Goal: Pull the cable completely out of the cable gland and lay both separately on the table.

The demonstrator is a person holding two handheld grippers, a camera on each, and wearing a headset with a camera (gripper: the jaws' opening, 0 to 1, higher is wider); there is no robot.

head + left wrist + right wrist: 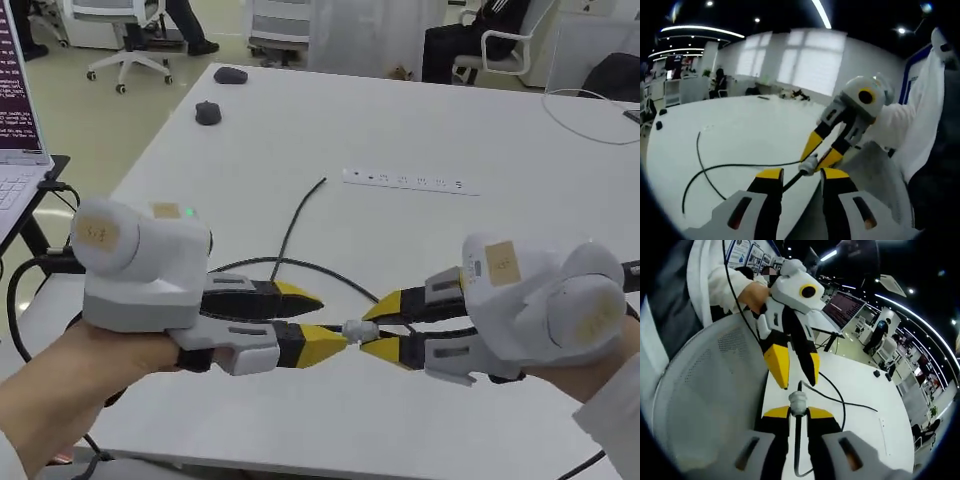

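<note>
Right gripper (pixel 798 413): jaws closed on the cable gland (pixel 798 401), a small pale grey fitting pinched between the yellow tips and held over the near edge of the white table (pixel 480 130). The black cable (pixel 797 440) is threaded through the gland. One run goes back between the right jaws, and the other leaves the gland's opposite end and curves away across the table.

Left gripper (pixel 802 174): jaws apart, gripping nothing. It faces the gland head-on, with one yellow tip just beside it. A short stretch of cable shows in the gap between its jaws.

Beyond the gland lies the cable's loose loop, then a white power strip (pixel 405 182). Well beyond the gland are two dark mice (pixel 208 113). To the gland's far left is an open laptop (pixel 15 110).
</note>
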